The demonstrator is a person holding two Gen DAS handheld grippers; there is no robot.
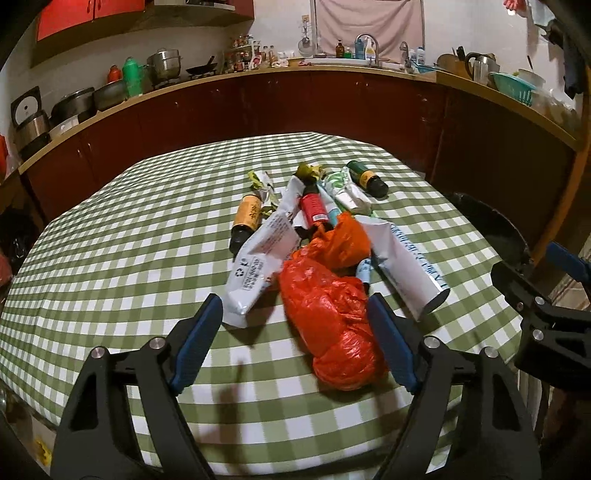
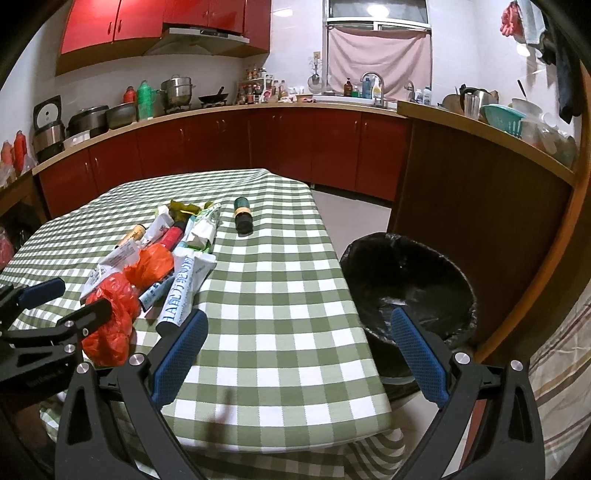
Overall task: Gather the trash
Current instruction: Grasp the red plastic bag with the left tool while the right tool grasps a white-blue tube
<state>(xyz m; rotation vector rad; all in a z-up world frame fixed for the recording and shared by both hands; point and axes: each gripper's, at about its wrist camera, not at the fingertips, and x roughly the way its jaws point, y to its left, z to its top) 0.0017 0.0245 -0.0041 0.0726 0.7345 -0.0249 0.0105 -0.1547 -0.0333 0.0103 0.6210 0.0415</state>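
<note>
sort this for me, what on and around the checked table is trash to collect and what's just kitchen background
Job: red plastic bag, white pouch, toothpaste tube, small bottles, lined bin.
Background: pots, green flask, sink bottles, teal basket.

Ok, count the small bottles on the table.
3 plainly: yellow-labelled bottle left of the pile, red-labelled bottle in its middle, green bottle apart, far right. More may hide under the wrappers.

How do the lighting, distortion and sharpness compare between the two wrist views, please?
Left wrist view: strong fisheye bending of the counter edge, dim warm light, the red plastic bag sharp between the left gripper fingers. Right wrist view: brighter, glare from a ceiling light reflected in the window, the black bin liner too dark for detail, corners vignetted.
</note>
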